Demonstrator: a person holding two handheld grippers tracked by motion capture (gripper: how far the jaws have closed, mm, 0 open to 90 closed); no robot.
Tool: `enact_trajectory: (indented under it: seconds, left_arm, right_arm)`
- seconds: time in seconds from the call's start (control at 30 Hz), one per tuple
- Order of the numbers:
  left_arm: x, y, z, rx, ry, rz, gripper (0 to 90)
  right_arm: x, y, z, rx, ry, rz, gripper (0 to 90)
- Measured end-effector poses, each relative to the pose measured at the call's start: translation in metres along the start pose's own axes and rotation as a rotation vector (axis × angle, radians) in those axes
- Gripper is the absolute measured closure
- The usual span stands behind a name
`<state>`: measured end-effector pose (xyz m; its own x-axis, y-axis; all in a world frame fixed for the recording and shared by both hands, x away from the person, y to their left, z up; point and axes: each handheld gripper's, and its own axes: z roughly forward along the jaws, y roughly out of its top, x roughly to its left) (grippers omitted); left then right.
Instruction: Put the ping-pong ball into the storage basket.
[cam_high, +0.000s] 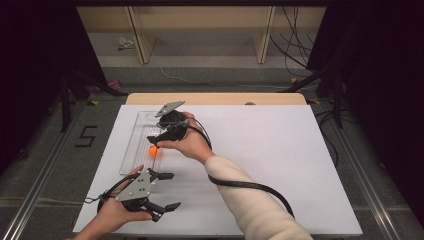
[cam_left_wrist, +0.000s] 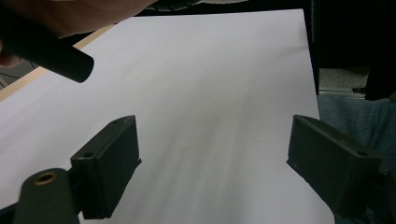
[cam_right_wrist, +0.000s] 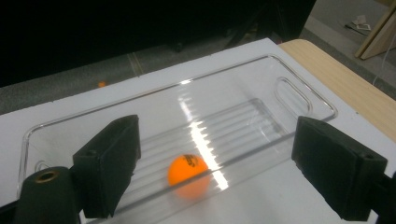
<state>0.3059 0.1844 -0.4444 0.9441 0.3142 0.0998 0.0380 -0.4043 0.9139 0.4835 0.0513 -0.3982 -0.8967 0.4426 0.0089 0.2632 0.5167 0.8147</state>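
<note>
Down at the near left corner of the desk (cam_high: 300, 165), the left tongs (cam_high: 167, 190) sit spread wide with nothing between the jaws, just bare white sheet in front of them in the left gripper view. A bit further out and to the right, the right tongs (cam_high: 153, 141) are also released, jaws gaping, hanging right over the clear plastic tray (cam_right_wrist: 299, 93). The orange ping-pong ball (cam_right_wrist: 188, 170) lies inside that tray, on its ribbed floor near the long wall closest to the tongs, just below and between the open jaws but not touched by them. I'd guess the ball is super light, smooth and hollow, so it'll roll or squirt out if pinched off-centre; best grabbed across its widest part, gently. The tray looks otherwise empty, thin and slick.
</note>
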Motion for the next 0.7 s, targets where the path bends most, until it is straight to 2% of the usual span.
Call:
enact_trajectory:
  seconds: [0.7]
  left_arm:
    - [0.000,0.000,0.000,0.002,0.002,-0.001,16.1]
  right_arm:
    - [-0.017,-0.018,-0.025,-0.001,-0.034,0.025,16.4]
